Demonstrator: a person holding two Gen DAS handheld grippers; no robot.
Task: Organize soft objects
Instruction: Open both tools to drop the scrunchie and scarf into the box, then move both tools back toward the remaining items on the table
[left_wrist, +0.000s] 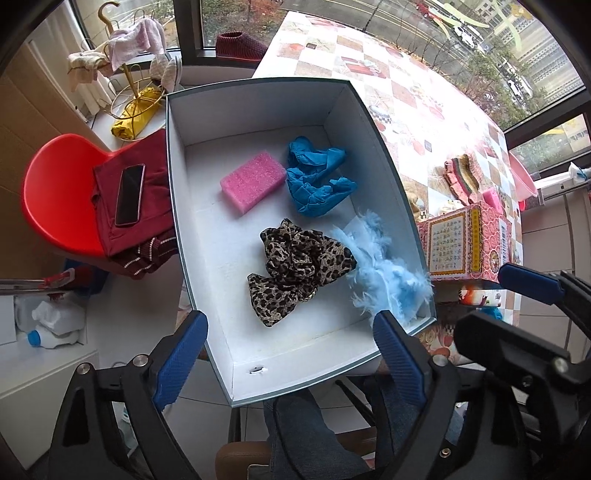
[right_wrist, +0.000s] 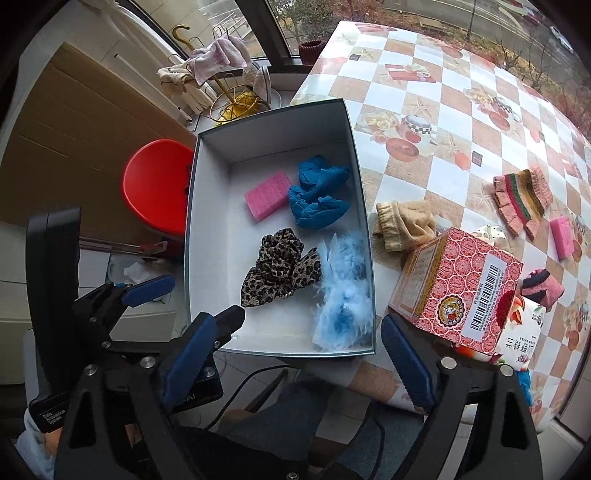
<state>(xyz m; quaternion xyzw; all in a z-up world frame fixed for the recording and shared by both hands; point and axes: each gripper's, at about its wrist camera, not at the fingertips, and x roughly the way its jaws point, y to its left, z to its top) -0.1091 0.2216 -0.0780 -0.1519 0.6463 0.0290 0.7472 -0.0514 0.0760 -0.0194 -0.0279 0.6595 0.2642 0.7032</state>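
The table (right_wrist: 461, 122) carries the white box (right_wrist: 273, 142), which hangs partly over its near edge, likely so both tools can reach in from above. Inside the box lie 4 soft things: a pale blue feather piece (right_wrist: 343, 306) against the right wall, a leopard-print scrunchie (right_wrist: 280, 273) beside it, a crumpled blue cloth (right_wrist: 317, 199) farther in, and a pink sponge (right_wrist: 267, 195) left of that.

Right of the box, a red patterned carton (right_wrist: 458, 288) crowds a beige sock (right_wrist: 402, 223).

The left tool (left_wrist: 291, 354) and right tool (right_wrist: 299, 358) gape wide and hold nothing.
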